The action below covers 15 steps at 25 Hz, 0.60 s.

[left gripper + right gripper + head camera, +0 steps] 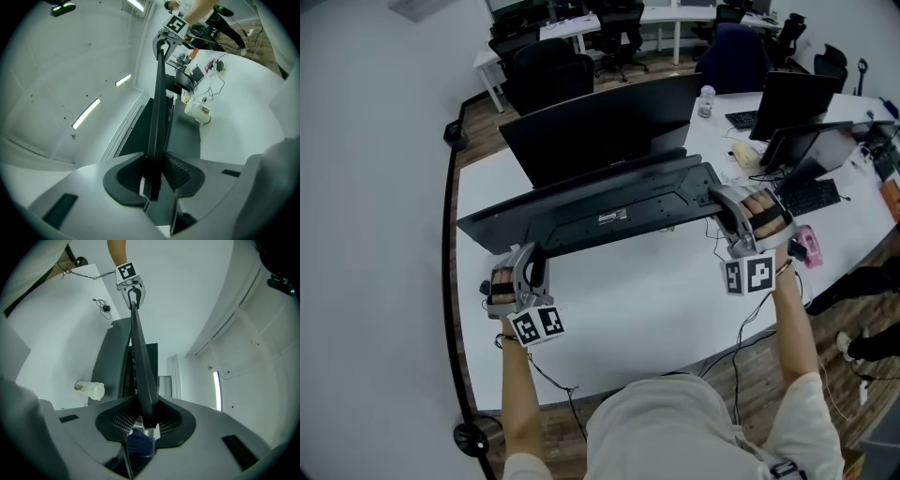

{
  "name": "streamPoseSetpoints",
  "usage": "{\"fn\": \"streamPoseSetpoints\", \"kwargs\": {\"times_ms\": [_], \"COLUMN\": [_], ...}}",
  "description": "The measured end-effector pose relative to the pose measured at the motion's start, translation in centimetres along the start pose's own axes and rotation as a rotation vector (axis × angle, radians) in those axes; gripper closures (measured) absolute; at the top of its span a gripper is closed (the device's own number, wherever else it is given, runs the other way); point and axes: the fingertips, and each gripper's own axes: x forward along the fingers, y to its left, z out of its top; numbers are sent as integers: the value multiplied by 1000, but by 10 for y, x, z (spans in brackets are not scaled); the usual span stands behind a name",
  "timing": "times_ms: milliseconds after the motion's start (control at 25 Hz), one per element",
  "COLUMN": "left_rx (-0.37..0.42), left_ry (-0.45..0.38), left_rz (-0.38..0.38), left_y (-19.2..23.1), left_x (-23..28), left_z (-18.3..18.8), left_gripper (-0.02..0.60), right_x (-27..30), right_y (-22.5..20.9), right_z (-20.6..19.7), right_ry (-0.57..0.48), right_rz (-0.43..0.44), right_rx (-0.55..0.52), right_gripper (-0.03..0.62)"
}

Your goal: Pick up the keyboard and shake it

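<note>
Gripping opposite ends, left tongs (534, 259) and right tongs (718, 200) hold the keyboard (609, 212) crosswise, underside facing up.

The keyboard (609, 211) shows only its underside in the head view, so its keys are hidden, and the label (613, 217) on it is too small to read. It covers the strip of table (647, 300) under the monitor (600, 127). Both gripper views show it edge-on only. The table is cut off at the right edge, where a small pink thing (809, 246) cannot be made out
</note>
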Motion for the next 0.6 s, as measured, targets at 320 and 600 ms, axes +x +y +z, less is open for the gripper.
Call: {"fn": "streamPoseSetpoints", "kwargs": {"times_ms": [320,600], "left_rx": [-50,-387], "left_ry": [-106,-221], "left_rz": [-285,-789], "left_y": [-15,-55], "left_x": [-10,-33], "left_z": [3,-11], "left_gripper": [456,446], "right_x": [7,-20], "right_y": [55,120], "right_z": [-10,0], "right_ry": [-155,-363], "right_rz": [406,947], "right_rx": [234,613], "right_gripper": [474,476]}}
